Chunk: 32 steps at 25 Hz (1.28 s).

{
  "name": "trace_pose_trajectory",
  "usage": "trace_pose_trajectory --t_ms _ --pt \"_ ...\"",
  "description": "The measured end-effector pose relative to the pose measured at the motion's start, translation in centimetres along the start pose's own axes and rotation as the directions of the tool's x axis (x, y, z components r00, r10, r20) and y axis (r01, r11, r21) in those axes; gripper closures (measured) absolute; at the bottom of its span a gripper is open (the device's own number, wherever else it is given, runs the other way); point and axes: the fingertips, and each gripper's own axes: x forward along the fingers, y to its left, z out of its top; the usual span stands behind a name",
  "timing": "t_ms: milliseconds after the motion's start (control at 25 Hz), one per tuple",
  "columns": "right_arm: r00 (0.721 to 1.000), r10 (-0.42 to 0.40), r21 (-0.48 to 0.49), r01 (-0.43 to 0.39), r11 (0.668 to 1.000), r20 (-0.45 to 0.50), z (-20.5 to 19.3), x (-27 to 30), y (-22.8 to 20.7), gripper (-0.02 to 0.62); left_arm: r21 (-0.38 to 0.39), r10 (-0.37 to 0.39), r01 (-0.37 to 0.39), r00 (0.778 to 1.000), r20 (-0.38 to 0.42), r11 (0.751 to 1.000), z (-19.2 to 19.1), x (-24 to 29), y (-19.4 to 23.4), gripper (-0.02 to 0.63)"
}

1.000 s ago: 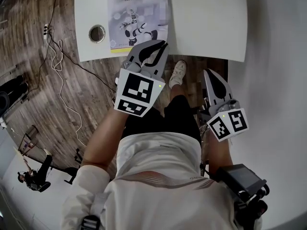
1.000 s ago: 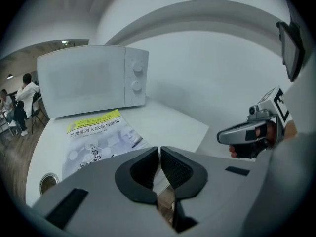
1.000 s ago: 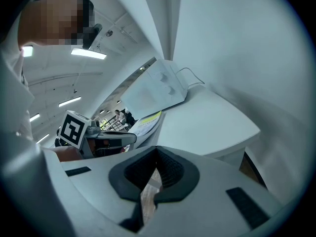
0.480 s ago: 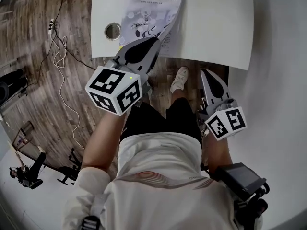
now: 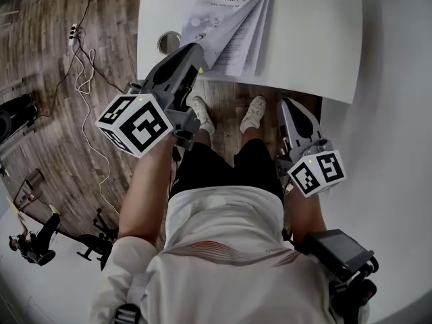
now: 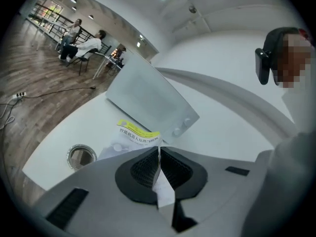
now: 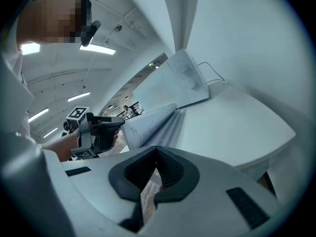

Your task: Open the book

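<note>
Since a sec ago the L tool (image 5: 194, 50) is swinging up and to the left w/ the front cover (image 5: 214, 27) of the book (image 5: 237, 19). That cover was lying flat then; now it is standing raised off the block, w/ several pages (image 5: 255, 36) fanning up under it. L tool's marker cube is showing rolled over vs. before. R tool (image 5: 290, 105) is sitting approx. where it was.

L tool is pinching the cover's near edge: in the left gripper view a thin white sheet edge is sitting clamped between its pads. R tool's jaws are pressed together w/ nothing between them. It is hovering just off the near edge of the tabletop (image 5: 314, 42), right of the book and not touching it.

Book is lying on the white tabletop, toward its left half, yellow band at the far end. Round metal-rimmed cable hole (image 5: 169, 42) is sitting just left of the book. Grey flat panel (image 6: 148, 95) is leaning at the tabletop's far side. White cable (image 5: 81, 79) is trailing over the wood floor (image 5: 40, 59) on the left.
</note>
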Motion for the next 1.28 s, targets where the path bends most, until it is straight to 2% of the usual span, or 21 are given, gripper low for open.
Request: trace_pose_trajectory --t_ms 360,640,760,960,1280 --pt "1.0 0.026 -0.01 -0.026 1.0 -0.006 -2.3 -0.1 -1.9 0.592 -0.088 0.079 -0.07 0.992 0.102 0.994 -0.7 -2.0 3.9 0.58" --pt "0.999 0.041 -0.022 -0.042 0.999 -0.035 -3.0 2.5 -0.2 0.592 -0.16 0.147 -0.12 0.975 0.168 0.98 1.6 -5.2 9.3 0.58" --pt "0.998 0.049 -0.027 -0.05 0.998 -0.043 -3.1 2.8 0.0 0.592 -0.163 0.185 -0.157 0.968 0.172 0.974 1.7 -6.4 10.8 0.58" --pt "0.997 0.055 -0.04 -0.057 0.998 -0.058 -2.0 3.9 2.8 0.592 -0.18 0.239 -0.208 0.956 0.171 0.961 3.4 -9.8 13.7 0.58" --pt "0.996 0.059 -0.042 -0.062 0.997 -0.072 -3.7 4.1 3.1 0.592 -0.153 0.259 -0.24 0.959 0.112 0.959 0.3 -11.0 17.8 0.58"
